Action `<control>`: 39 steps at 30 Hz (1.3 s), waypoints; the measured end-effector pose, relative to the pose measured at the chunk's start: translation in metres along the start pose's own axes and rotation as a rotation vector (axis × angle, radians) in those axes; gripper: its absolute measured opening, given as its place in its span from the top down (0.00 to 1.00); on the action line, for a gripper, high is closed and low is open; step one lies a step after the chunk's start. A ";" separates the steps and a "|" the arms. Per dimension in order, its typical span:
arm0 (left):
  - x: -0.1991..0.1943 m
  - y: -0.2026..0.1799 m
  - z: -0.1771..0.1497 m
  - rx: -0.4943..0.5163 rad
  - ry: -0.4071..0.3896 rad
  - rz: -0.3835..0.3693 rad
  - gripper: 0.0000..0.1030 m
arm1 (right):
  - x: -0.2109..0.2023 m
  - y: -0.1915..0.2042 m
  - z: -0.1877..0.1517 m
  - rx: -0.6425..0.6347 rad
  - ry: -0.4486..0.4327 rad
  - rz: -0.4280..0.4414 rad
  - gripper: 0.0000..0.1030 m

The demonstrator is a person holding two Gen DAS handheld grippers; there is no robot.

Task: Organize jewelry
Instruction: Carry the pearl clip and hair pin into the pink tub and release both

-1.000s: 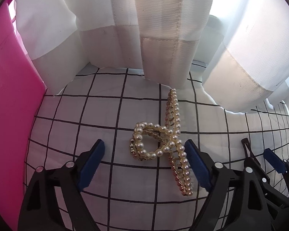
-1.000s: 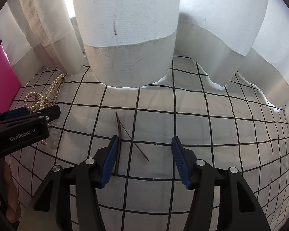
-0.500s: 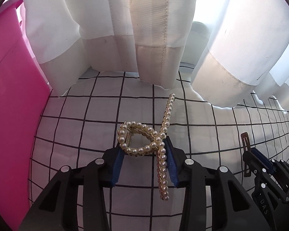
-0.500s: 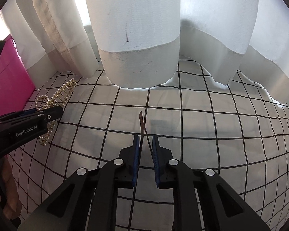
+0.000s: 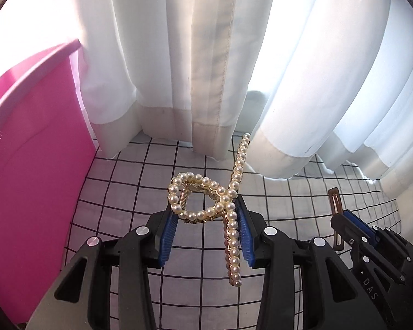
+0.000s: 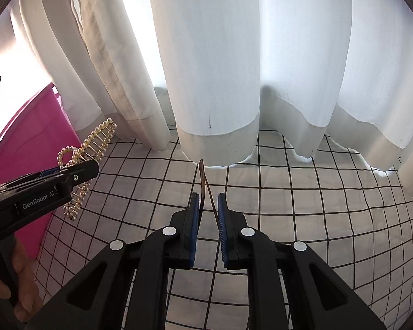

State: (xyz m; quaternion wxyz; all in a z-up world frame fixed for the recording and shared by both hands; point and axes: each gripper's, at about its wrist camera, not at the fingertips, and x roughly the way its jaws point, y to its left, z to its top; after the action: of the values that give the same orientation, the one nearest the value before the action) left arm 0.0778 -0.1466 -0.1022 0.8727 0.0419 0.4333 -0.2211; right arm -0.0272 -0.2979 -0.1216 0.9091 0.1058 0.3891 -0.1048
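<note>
Left wrist view: your left gripper (image 5: 206,233) has its fingers clamped on the pearl hair claw clip (image 5: 206,198), lifted clear of the checked cloth (image 5: 140,181).
Right wrist view: your right gripper (image 6: 208,220) has its fingers closed on the brown snap hair clip (image 6: 202,178), pointing toward the white curtain (image 6: 212,82).
Pink bin (image 5: 33,151): just left of your left gripper.

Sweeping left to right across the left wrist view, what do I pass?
Pink plastic bin → pearl-studded gold hair claw, clamped in the left gripper → slim bronze metal snap hair clip, held in the black right gripper with blue pads.
</note>
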 end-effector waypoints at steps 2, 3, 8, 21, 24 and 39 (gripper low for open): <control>-0.008 -0.007 0.010 0.002 -0.033 -0.006 0.62 | -0.012 0.010 0.012 -0.007 -0.027 0.005 0.87; -0.016 -0.008 0.016 0.002 -0.051 -0.009 0.62 | -0.019 0.013 0.017 -0.012 -0.042 0.009 0.87; -0.059 -0.007 0.043 -0.012 -0.149 0.004 0.62 | -0.053 0.037 0.051 -0.056 -0.118 0.040 0.87; -0.171 0.116 0.074 -0.133 -0.286 0.263 0.62 | -0.079 0.194 0.118 -0.261 -0.211 0.283 0.87; -0.174 0.156 0.066 -0.184 -0.260 0.345 0.62 | -0.067 0.243 0.125 -0.324 -0.182 0.341 0.87; -0.127 0.272 0.011 -0.378 -0.011 0.432 0.61 | 0.018 0.371 0.118 -0.457 0.070 0.377 0.83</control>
State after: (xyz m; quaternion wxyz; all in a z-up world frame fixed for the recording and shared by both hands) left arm 0.1339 0.1391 -0.0286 0.8943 -0.0314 0.4429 0.0544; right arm 0.1664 0.0224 -0.0140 0.8987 -0.0277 0.4074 0.1600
